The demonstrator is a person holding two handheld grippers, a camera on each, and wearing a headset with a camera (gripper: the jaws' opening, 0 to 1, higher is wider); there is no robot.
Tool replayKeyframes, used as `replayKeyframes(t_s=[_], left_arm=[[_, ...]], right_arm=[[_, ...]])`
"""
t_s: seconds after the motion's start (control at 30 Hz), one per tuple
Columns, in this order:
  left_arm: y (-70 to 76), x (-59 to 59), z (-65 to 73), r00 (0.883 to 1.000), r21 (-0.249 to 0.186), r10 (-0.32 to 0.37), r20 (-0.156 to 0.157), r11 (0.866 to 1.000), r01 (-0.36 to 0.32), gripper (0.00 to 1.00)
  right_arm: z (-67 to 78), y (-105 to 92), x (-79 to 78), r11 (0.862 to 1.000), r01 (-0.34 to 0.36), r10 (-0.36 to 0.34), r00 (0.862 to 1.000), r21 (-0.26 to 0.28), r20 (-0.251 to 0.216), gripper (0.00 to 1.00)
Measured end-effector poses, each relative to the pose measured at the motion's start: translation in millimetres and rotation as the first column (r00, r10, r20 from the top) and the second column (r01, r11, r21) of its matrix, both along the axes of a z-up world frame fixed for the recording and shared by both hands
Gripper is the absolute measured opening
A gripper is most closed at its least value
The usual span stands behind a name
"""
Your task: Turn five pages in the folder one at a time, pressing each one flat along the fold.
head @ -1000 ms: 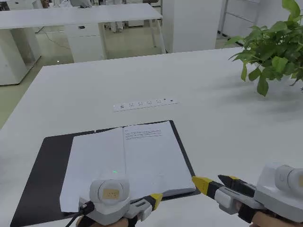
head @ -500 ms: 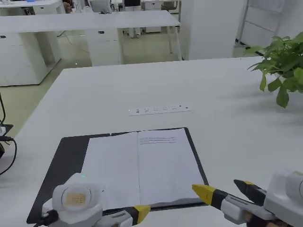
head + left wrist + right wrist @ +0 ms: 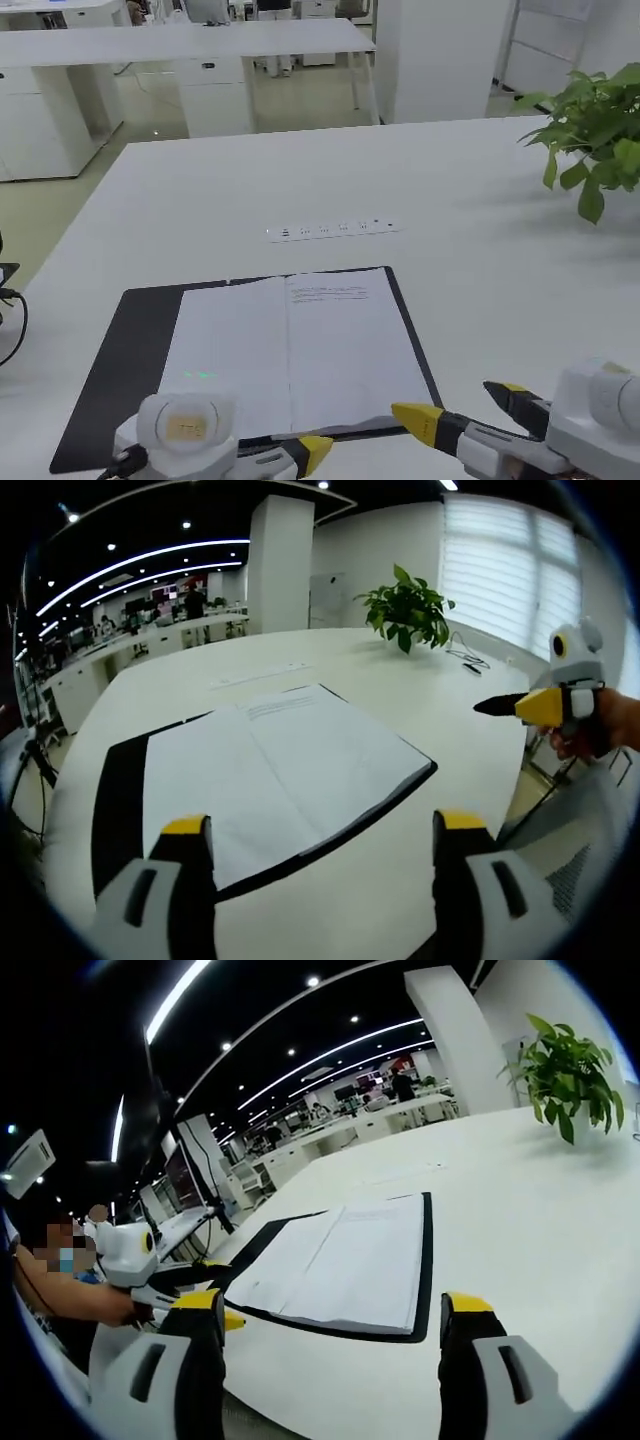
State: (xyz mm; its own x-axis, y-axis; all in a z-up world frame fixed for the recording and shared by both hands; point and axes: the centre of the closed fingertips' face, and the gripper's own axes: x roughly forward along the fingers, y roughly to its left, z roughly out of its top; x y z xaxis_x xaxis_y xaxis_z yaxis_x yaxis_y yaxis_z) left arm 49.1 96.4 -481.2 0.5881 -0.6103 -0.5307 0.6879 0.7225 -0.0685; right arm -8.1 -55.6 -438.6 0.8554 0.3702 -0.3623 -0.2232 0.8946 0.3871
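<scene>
With left gripper (image 3: 322, 823) and right gripper (image 3: 332, 1301) both gaping wide, the folder (image 3: 140, 340) is lying open at 12 o'clock, its thin, floppy right page (image 3: 350, 345) likely wanting a light pinch at its 5 o'clock corner.

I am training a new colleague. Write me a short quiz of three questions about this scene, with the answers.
1. True or false: the folder lies open on the table.
2. What stands at the far right of the table, as the head view shows it? A) a lamp B) a plant C) a mug
3. Fill in: the left gripper and the right gripper both have their jaws ____.
Key: 1 true; 2 B; 3 open.
</scene>
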Motion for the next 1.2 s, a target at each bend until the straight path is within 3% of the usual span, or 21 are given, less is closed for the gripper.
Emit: replayKeyframes(t_s=[0.27,0.5,0.57,0.67,0.83,1.03,1.1,1.2], left_arm=[[-40.5,7.7,-12.1,0.992,0.046,-0.113,0.061,0.993,0.111,0.74],[-72.9,15.4,-18.8,0.983,0.012,-0.160,0.086,0.987,0.159,0.60],[-81.4,13.9,-23.7,0.977,0.032,-0.189,0.096,0.982,0.186,0.57],[-92.4,11.3,-32.4,0.969,0.059,-0.228,0.091,0.973,0.223,0.54],[-107.6,13.3,-37.9,0.964,0.065,-0.248,0.100,0.968,0.243,0.51],[-115.1,15.3,-50.4,0.959,0.097,-0.268,0.088,0.961,0.259,0.50],[-118.4,17.7,-50.0,0.962,0.077,-0.259,0.085,0.965,0.252,0.49],[-124.3,23.9,-42.7,0.975,0.012,-0.208,0.082,0.978,0.208,0.48]], right_arm=[[-7.7,-3.7,-7.0,1.000,0.006,-0.006,1.000,-0.004,-0.008,0.82],[-8.9,-2.7,-10.2,1.000,0.013,-0.013,1.000,0.008,0.000,0.80],[-8.5,-1.9,-10.3,1.000,0.014,-0.014,1.000,0.009,0.003,0.79],[-7.7,-0.5,-10.4,1.000,0.016,-0.016,1.000,0.016,0.007,0.79],[-5.8,2.1,-10.6,0.999,0.021,-0.021,1.000,0.030,0.013,0.79],[-6.6,3.0,-12.0,0.998,0.032,-0.032,0.999,0.049,0.009,0.77],[-7.0,4.0,-12.8,0.998,0.033,-0.033,0.999,0.055,0.006,0.77],[-6.6,5.3,-13.6,0.997,0.033,-0.034,0.999,0.064,0.007,0.77]])
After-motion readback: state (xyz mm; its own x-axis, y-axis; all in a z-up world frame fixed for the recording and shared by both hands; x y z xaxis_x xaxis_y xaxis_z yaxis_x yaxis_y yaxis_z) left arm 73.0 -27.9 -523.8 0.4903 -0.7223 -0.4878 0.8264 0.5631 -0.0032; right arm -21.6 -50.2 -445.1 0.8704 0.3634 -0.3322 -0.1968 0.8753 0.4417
